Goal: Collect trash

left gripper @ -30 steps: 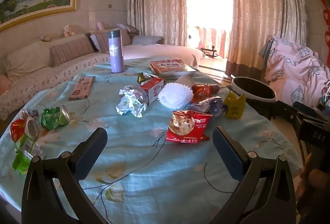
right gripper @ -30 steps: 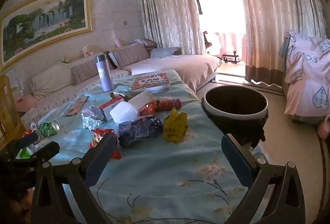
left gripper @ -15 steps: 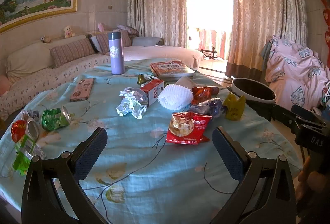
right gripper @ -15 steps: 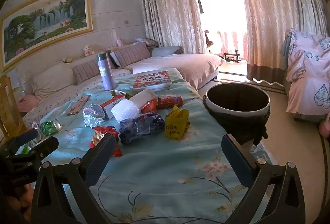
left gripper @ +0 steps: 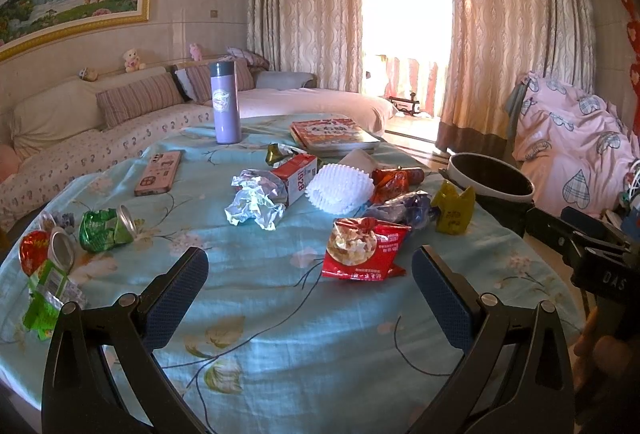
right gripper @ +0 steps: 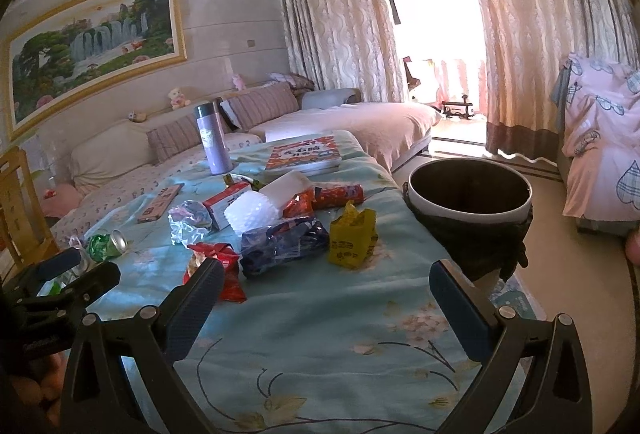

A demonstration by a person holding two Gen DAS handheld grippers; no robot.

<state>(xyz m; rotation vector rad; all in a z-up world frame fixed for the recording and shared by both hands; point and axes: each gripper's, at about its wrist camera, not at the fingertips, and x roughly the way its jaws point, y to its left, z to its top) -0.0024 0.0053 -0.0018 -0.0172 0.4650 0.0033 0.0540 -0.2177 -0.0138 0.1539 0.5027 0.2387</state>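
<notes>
Round bench [left gripper: 280, 314] under a light blue flowered cloth, near edge cut off by both views. Just beyond its right rim, on the floor, a dark bin [right gripper: 468, 202] with a white band, mouth upward, lower part hidden behind the bench edge.

Scattered mid-bench, trash in a loose cluster: white foam fruit net [left gripper: 340, 190] lying with long axis left to right; red and white carton [left gripper: 298, 180] on its side, open end toward the crumpled foil [left gripper: 254, 204] touching it; dark blue wrapper [right gripper: 280, 244] stretched sideways, partly hidden in the left view behind the red snack bag [left gripper: 366, 248], which lies flat, face up, top edge away from the camera. Yellow packet [right gripper: 352, 236] standing upright beside the blue wrapper. Far left, crushed green can [left gripper: 106, 228] on its side, open end pointing right; further cans and green wrappers at the edge, hard to make out.

Left tool [left gripper: 310, 284] spread wide, empty, above bare cloth just short of the snack bag. Right tool [right gripper: 326, 298] likewise spread, empty.
</notes>
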